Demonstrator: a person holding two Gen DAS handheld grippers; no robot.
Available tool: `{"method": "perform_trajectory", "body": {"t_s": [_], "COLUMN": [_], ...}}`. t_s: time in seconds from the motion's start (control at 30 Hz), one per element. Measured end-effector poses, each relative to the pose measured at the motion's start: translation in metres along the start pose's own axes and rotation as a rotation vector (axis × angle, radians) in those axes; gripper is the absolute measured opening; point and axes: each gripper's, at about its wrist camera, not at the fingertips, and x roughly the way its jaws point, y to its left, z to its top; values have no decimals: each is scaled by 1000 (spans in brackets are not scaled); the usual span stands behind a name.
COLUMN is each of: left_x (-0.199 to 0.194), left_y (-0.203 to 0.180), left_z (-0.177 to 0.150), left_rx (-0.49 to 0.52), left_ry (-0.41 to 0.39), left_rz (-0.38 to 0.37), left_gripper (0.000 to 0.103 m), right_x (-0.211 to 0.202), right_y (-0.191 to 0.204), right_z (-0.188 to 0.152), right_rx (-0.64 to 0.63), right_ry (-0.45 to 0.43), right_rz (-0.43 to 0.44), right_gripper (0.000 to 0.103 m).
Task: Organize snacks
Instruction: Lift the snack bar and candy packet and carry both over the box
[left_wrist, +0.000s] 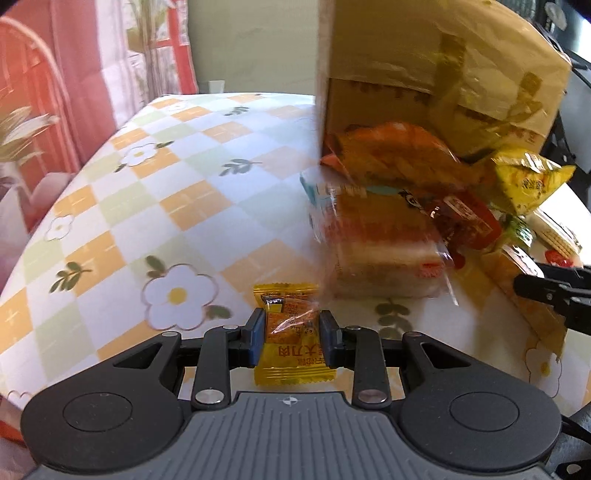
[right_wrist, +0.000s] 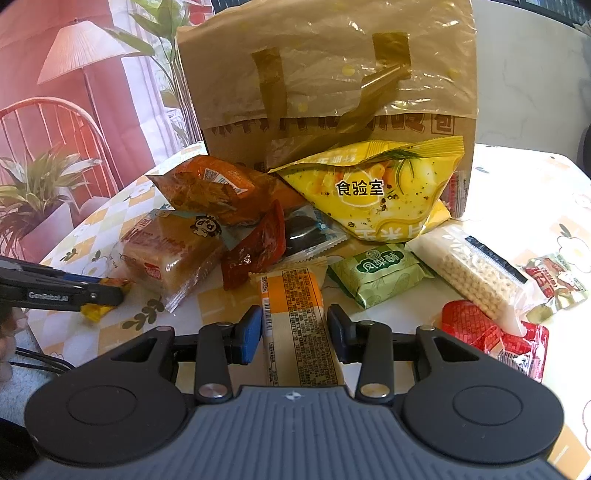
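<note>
Yellow foil caught the light between the left gripper (left_wrist: 291, 334), whose blue-padded fingers (left_wrist: 256, 334) pinched a small yellow snack packet (left_wrist: 291, 332) by its two long sides; the packet lay with its long axis running straight ahead along the fingers, its crimped ends near and far, just above the checkered desk (left_wrist: 166, 192). From the right wrist view the same packet (right_wrist: 98, 308) showed at the left edge, held in the left gripper (right_wrist: 110, 295) close beside a clear-wrapped layered cake (right_wrist: 170, 254). The right gripper (right_wrist: 294, 330) had its fingers (right_wrist: 251, 332) spread on either side of a long orange-and-cream wafer bar (right_wrist: 295, 321), apart from it on both sides; the bar rested on the desk (right_wrist: 517, 173) with its long axis pointing away toward the heap, printed back upward. Behind it stood a brown paper bag (right_wrist: 325, 74), upright, with a yellow chip bag (right_wrist: 376, 188) leaning against its front. An orange snack bag (right_wrist: 210, 188) lay atop the cake, a red sachet (right_wrist: 255, 247) and a dark cookie pack (right_wrist: 306, 232) sat in the middle, a green pineapple-cake pack (right_wrist: 380, 269) lay just right of the bar, and a clear tube of round crackers (right_wrist: 472, 273) slanted across a red net-printed pack (right_wrist: 491, 336).
</note>
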Motion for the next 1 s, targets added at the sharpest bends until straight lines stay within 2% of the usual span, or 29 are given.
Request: {"method": "perform_trajectory", "body": {"t_s": [0.17, 0.33, 0.6, 0.67, 0.8, 1.0], "left_x": [-20, -39, -44, -52, -71, -98], "left_y": [8, 3, 18, 20, 18, -1], "left_z": [8, 9, 9, 12, 33, 85], "left_rx": [-34, -34, -92, -93, -77, -44], "left_ry": [-67, -122, -126, -156, -240, -358], "left_rz": [-3, -9, 21, 19, 2, -82], "left_gripper": [32, 32, 32, 32, 32, 32], "right_x": [-4, -20, -28, -33, -48, -80], "right_y": [-5, -7, -10, -10, -12, -19], "right_z": [2, 7, 12, 15, 33, 82], "right_rx": [27, 35, 54, 58, 69, 60], "right_ry": [2, -41, -69, -89, -153, -296], "right_rz": [26, 32, 34, 42, 55, 72], "right_gripper": [40, 39, 39, 39, 39, 39]}}
